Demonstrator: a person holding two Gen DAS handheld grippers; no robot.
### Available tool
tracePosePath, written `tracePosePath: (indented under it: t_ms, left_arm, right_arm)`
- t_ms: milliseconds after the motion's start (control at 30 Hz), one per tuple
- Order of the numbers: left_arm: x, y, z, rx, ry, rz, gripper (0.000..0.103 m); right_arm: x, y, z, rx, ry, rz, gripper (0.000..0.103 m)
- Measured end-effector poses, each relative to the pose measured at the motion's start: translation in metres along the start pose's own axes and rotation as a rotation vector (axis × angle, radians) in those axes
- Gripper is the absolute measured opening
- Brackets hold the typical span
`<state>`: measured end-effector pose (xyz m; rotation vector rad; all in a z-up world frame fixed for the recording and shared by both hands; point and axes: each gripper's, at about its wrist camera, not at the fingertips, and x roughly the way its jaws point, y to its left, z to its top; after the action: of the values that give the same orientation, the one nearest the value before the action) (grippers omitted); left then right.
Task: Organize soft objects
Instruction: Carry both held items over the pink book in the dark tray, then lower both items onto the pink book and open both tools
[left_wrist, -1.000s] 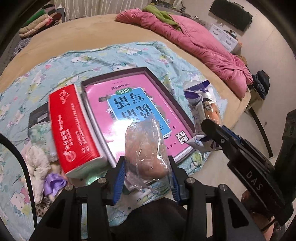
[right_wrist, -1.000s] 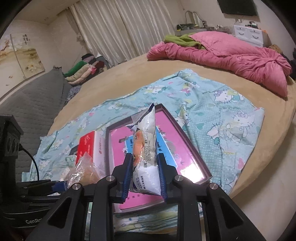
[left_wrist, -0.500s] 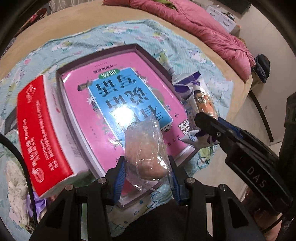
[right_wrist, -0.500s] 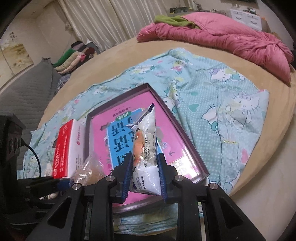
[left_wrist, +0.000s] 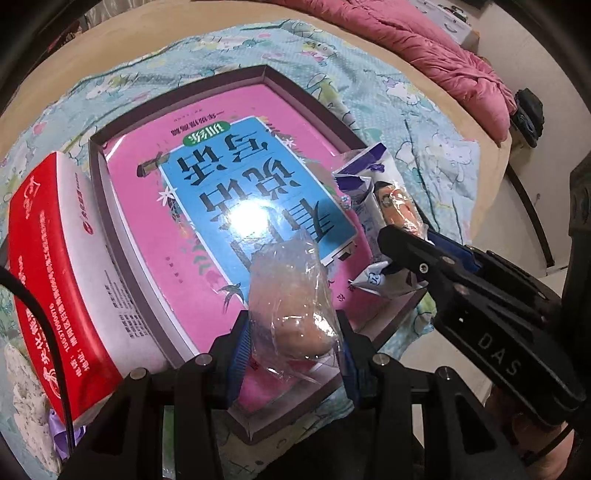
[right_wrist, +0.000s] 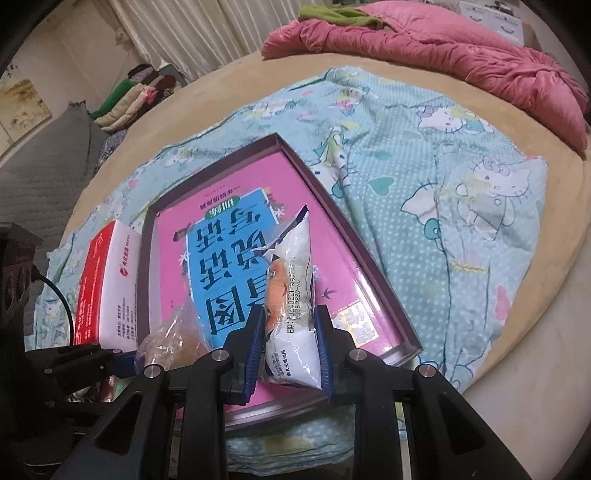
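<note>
- In my left gripper (left_wrist: 291, 343) I gripped a clear bag (left_wrist: 291, 314) with a pale bun inside, pads pressing its sides, over the near end of the tray (left_wrist: 325, 114).
- My right gripper (right_wrist: 290, 354) was clamped on a white snack packet (right_wrist: 295, 291), held upright above the same near end, close beside the bag.
- Both packs looked soft, so I judged a light grip best; squeezing harder would flatten the bun.
- To set them down well, I reckoned each should sink until its bottom met the pink book (left_wrist: 207, 206) inside the tray before I let go, side by side and not stacked.
- The two grippers were near each other, so I thought releasing one at a time would avoid a knock.
- The glossy book cover might let the packs slide; lowering them flat seemed safer.
- Writing: the book carried large Chinese characters, upside down to me; the packet showed a printed date line I could not read surely.
- The right gripper's arm read "DAS" in my left view.
- A red and white box (left_wrist: 55, 266) with Chinese text stood against the tray, all on a cartoon-cat sheet (right_wrist: 461, 177).
</note>
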<state>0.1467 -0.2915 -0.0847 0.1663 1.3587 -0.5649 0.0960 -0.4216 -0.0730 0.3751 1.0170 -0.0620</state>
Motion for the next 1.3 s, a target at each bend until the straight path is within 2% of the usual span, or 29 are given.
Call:
tracePosePath:
  t_ms: [533, 633, 833, 900, 967, 1300]
  left_arm:
    - [0.01, 0.003, -0.001, -0.022, 0.02, 0.007, 0.044]
    - [0.01, 0.001, -0.003, -0.015, 0.019, 0.007, 0.044]
    - [0.009, -0.002, -0.003, 0.001, 0.01, -0.003, 0.045]
    - [0.008, -0.001, -0.003, 0.002, 0.006, 0.001, 0.045]
    - [0.009, -0.001, -0.002, 0.001, 0.005, -0.001, 0.049]
    - [-0.001, -0.005, -0.001, 0.022, -0.023, 0.009, 0.067]
  right_arm:
    - [0.015, -0.012, -0.003, 0.041, 0.044, -0.016, 0.032]
    - [0.011, -0.012, -0.002, 0.039, 0.035, -0.025, 0.043]
    - [-0.001, -0.014, 0.001, 0.06, 0.004, -0.021, 0.045]
    - [-0.006, -0.014, 0.002, 0.065, -0.012, -0.021, 0.049]
    - [-0.011, -0.014, 0.004, 0.071, -0.025, -0.015, 0.054]
    - [-0.026, -0.015, 0.004, 0.102, -0.06, -0.012, 0.062]
